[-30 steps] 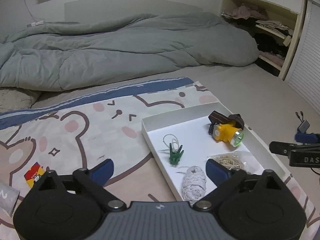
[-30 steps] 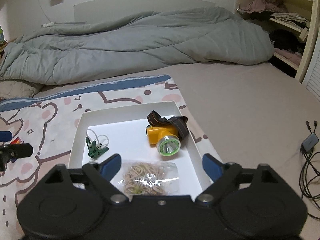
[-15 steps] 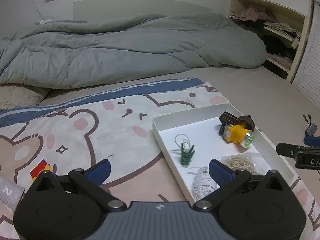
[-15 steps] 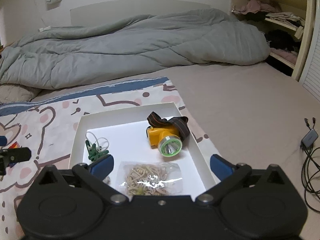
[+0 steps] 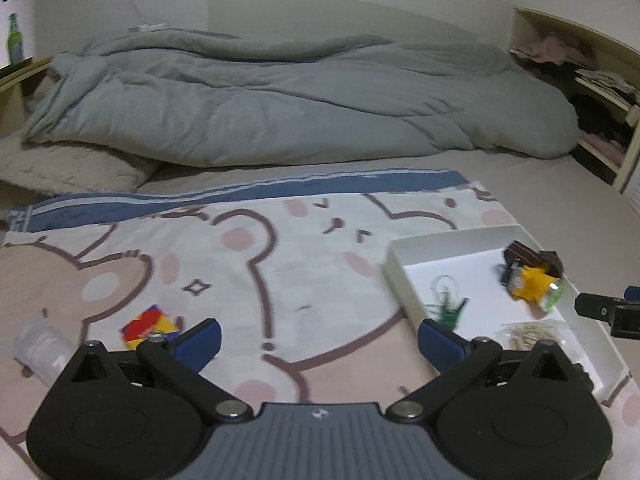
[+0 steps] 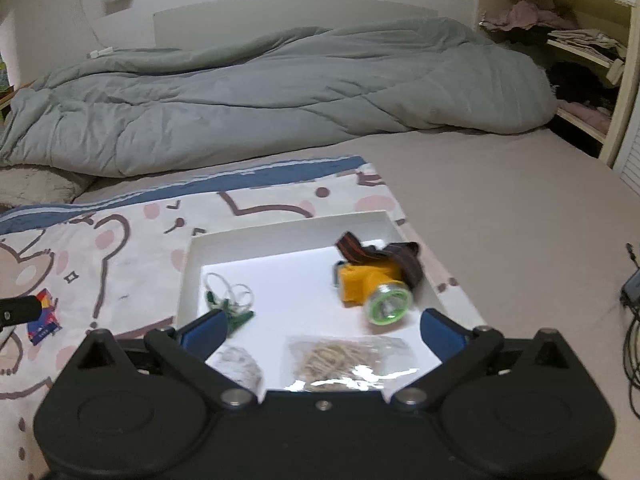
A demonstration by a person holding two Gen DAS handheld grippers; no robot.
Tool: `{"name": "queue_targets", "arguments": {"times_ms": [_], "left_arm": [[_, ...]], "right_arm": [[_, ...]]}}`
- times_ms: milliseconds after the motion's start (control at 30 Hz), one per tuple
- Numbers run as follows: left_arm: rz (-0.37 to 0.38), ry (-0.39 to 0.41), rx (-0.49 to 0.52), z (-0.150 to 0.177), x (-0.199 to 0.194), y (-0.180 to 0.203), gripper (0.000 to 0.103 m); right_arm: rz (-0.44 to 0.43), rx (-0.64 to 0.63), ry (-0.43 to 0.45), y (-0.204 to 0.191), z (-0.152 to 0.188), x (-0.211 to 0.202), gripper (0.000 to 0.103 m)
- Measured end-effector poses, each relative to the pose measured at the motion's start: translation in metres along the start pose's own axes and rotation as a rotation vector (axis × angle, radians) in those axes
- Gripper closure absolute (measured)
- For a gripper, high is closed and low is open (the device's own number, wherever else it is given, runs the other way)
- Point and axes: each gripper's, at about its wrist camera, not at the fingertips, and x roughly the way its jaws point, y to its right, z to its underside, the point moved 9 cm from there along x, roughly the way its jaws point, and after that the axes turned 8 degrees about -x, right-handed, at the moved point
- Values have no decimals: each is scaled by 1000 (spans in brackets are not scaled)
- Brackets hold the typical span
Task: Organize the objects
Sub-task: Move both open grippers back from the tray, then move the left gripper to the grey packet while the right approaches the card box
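left tongs (image 5: 318, 338): wide open, empty, over bare cartoon bear blanket (image 5: 248, 264)
right tongs (image 6: 322, 330): just opened fully, nothing held, above shallow white cardboard tray (image 6: 280, 228)

Yellow headlamp (image 6: 370, 286), green clip (image 6: 234, 314), white tray (image 6: 280, 236)

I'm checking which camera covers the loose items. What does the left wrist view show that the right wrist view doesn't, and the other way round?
Only the left wrist view shows the clear plastic tube lying on the blanket at far left and a green bottle on the side shelf. Only the right wrist view shows the white ball of string in the tray's near corner and the cables on the sheet at right. Both show the white tray, yellow headlamp, green clip, bag of rubber bands and colourful packet.
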Motion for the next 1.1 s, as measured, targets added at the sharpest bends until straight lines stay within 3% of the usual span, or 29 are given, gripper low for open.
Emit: {"name": "queue_targets", "arguments": {"times_ms": [700, 1100], "left_arm": [[-171, 29, -136, -3, -27, -149, 0], [-229, 30, -190, 3, -35, -198, 0]], "right_arm": [[-152, -122, 22, -150, -29, 8, 0], [-244, -176, 36, -222, -37, 7, 0]]}}
